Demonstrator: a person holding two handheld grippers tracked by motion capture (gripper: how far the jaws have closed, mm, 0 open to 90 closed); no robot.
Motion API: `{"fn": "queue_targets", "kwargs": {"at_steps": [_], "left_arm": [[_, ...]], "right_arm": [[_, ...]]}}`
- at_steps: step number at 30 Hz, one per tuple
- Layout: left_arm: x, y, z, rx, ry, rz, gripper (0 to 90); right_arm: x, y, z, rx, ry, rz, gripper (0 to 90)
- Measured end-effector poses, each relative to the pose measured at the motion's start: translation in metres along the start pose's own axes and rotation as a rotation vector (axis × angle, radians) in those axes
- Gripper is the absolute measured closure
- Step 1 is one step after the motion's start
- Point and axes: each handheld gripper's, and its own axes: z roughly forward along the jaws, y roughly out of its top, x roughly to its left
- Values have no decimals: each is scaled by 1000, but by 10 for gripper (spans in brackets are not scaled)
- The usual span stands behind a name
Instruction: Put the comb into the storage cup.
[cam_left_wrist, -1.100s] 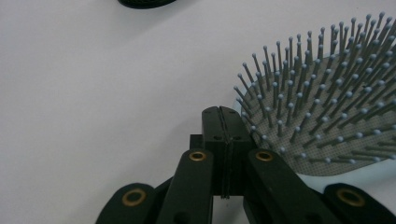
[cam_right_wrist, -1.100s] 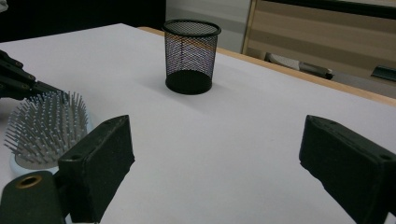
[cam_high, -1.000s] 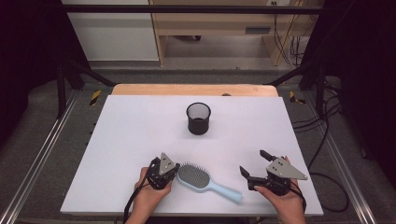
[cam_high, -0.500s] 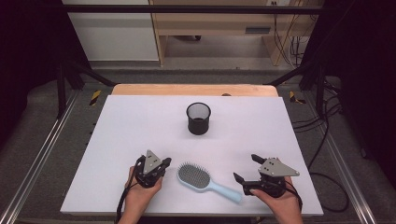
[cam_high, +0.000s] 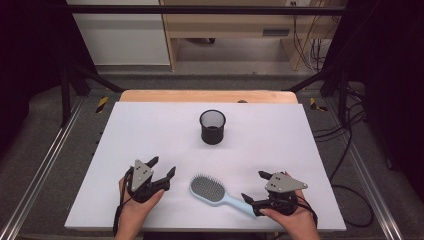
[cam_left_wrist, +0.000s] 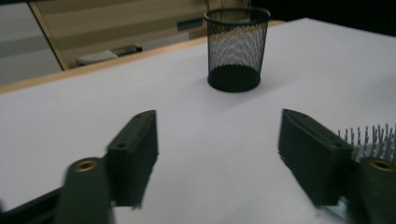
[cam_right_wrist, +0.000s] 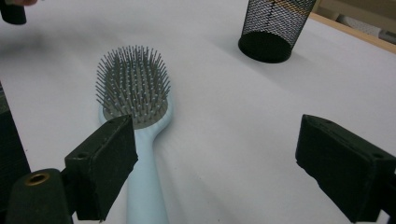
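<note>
Our left gripper has drawn back from the hairbrush toward the table's left side, its jaws just opening with nothing between them. Our right gripper stands open at the brush's handle end, one jaw beside the handle. Beyond the brush stands the mesh cup. We judge that next we must straddle the handle and close.
</note>
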Motion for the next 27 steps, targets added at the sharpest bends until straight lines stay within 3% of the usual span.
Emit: {"fn": "queue_targets", "kwargs": {"at_steps": [2,5,11,14,19,27], "left_arm": [[4,1,-5,-16,6,-20,119],[13,1,-12,-32,7,-42,72],[28,-2,-31,-46,34,-84,46],[34,-8,-42,-44,46,-92,45],[38,-10,-41,-51,57,-117,40],[42,-13,-38,-42,45,-128,33]], "right_arm": [[4,2,4,26,8,-14,111],[6,3,6,43,10,-27,108],[14,6,12,80,41,-43,128],[16,7,18,134,72,-45,195],[20,7,29,213,112,-29,286],[28,7,50,318,168,-53,444]]}}
